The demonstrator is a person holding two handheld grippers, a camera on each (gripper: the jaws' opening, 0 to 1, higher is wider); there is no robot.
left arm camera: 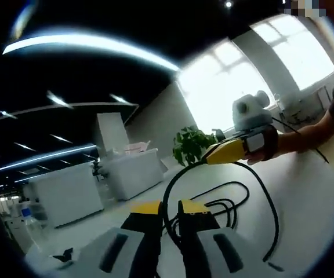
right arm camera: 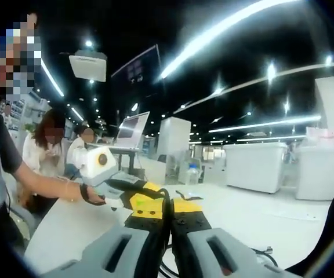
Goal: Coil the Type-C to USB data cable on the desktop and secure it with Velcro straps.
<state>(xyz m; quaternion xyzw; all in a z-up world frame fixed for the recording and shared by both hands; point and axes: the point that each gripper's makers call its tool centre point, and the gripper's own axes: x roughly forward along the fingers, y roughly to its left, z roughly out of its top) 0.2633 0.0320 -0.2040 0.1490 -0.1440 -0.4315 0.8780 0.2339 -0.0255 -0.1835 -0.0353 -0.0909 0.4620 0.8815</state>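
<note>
A white desktop [left arm camera: 306,191] lay in a bright open-plan room. One black data cable [left arm camera: 225,202] was present. The left gripper [left arm camera: 167,209] pinched it between closed jaws; from there it arced up across the desktop to the right gripper [left arm camera: 228,152], also clamped on it [right arm camera: 167,208]. Loose loops rested beyond. One potted plant [left arm camera: 191,145] stood farther off.

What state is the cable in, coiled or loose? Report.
Loose: the black cable arcs between both shut grippers, left gripper and right gripper, slack sprawling on the desktop.
</note>
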